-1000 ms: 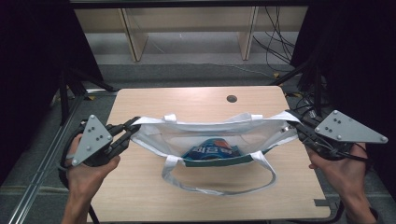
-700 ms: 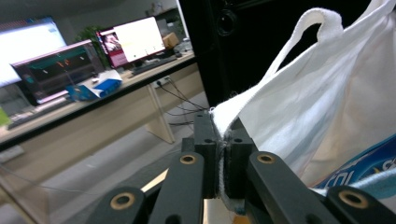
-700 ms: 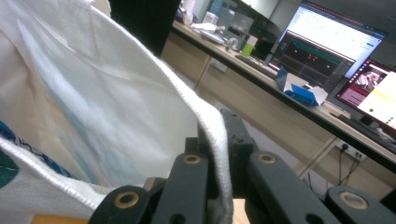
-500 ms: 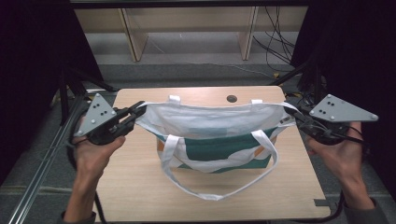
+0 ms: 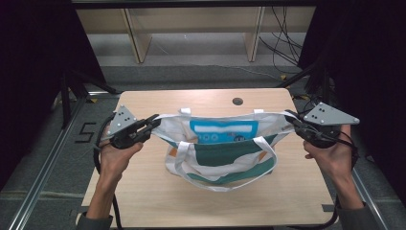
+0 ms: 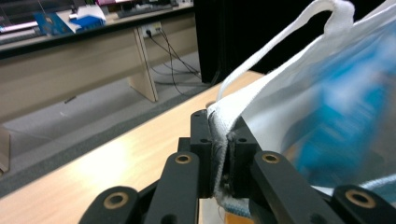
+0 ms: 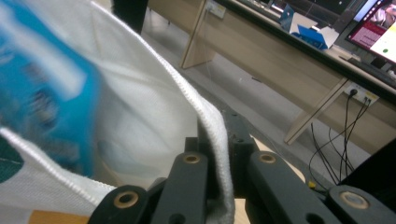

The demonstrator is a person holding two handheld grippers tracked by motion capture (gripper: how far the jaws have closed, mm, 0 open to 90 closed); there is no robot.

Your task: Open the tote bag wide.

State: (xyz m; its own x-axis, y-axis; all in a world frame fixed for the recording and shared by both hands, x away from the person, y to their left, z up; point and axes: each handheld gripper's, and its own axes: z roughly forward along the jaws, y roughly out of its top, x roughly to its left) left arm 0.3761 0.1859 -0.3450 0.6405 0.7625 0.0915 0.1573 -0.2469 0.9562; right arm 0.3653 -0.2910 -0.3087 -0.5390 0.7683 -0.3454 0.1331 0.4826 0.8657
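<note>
White tote bag [image 5: 221, 148] with teal and blue print, held up over the middle of the worktop [image 5: 143, 201], stretched wide between 2 grippers. Left gripper [image 5: 152, 122] clamped on the bag's left top edge, jaws pinching the hem in the left gripper view [image 6: 219, 154]. Right gripper [image 5: 290, 118] clamped likewise on the right top edge [image 7: 215, 135]. Mouth of the bag pulled nearly flat; contents hard to make out, possibly something blue inside. 2 white handle loops hanging down the near side.
</note>
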